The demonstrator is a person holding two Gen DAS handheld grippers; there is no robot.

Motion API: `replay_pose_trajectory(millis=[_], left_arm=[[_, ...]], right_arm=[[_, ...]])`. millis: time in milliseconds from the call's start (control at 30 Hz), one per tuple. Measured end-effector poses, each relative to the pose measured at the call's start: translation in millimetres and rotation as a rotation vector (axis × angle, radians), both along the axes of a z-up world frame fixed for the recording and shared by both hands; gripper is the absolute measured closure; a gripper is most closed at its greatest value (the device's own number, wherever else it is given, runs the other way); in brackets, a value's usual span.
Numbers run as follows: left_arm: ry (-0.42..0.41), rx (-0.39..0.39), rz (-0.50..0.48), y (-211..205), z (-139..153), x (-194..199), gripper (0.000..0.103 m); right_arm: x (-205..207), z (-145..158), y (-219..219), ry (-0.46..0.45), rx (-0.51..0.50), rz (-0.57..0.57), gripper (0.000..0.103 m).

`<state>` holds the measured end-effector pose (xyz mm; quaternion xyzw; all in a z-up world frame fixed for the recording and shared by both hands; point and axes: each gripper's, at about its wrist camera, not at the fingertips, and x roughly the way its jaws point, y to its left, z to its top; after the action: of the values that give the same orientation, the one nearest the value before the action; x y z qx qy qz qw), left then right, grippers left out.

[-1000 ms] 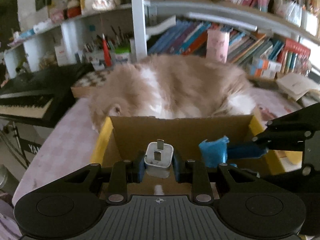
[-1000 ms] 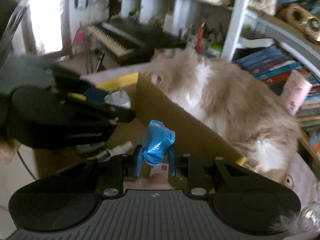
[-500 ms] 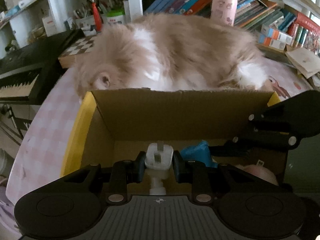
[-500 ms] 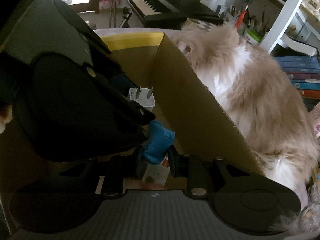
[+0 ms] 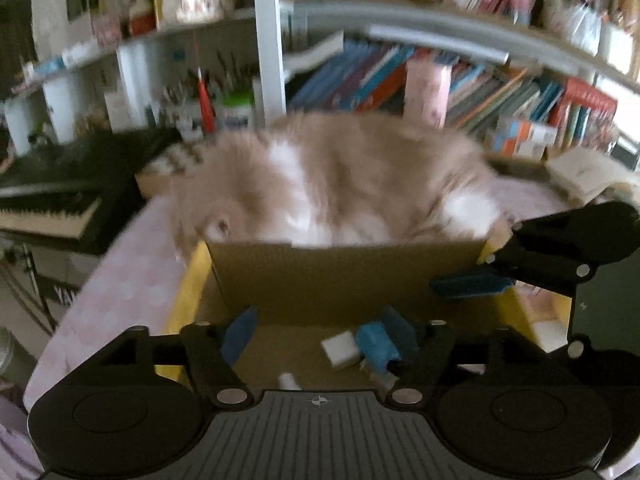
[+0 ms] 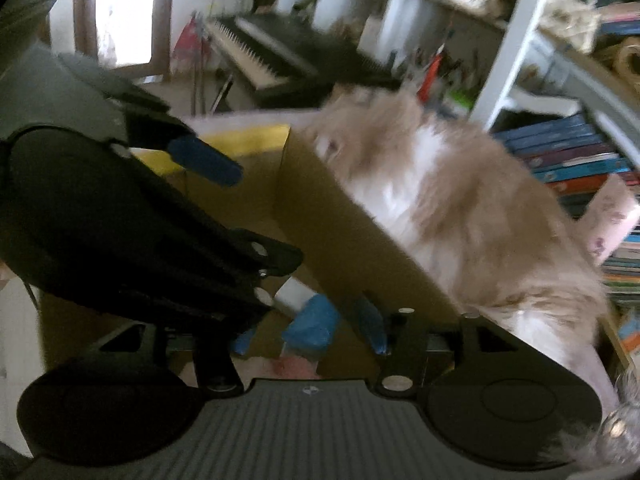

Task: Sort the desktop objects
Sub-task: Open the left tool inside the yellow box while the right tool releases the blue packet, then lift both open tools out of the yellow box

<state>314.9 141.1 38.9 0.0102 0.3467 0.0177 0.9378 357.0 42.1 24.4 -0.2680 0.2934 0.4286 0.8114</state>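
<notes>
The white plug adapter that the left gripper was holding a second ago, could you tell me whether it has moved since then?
Yes. The white plug adapter has left the now open left gripper and lies on the floor of the cardboard box, beside the blue roll.

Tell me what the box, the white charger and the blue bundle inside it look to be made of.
Box: brown cardboard, matte, thin raw-edged walls, yellow outer face. White charger: likely hard plastic, smooth, blocky with rounded edges. Blue bundle: probably thin plastic film or bag, crumpled and slightly glossy; blur leaves this open.
</notes>
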Motion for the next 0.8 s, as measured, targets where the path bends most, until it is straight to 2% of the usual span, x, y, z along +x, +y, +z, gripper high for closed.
replay_pose_trajectory(millis=[167,267,467,633,800], left_arm=[[-0.113,0.013,-0.003,-8,23,-33,0.022],[-0.166,0.006,0.010,-7,34,-52,0.016],[-0.251,-0.019,0.076,1,45,-90,0.011],[-0.274,-0.041,0.089,6,46,-118,0.010],[-0.262,-0.043,0.082,9,40,-142,0.009]], right_arm=[[-19,27,-25,-0.054,0.095,-0.073,0.050],[-34,40,-40,-0.105,0.161,-0.131,0.039],[-64,54,-62,-0.157,0.246,-0.252,0.035],[-89,56,-78,-0.166,0.283,-0.348,0.034],[-117,53,-90,-0.163,0.318,-0.448,0.033]])
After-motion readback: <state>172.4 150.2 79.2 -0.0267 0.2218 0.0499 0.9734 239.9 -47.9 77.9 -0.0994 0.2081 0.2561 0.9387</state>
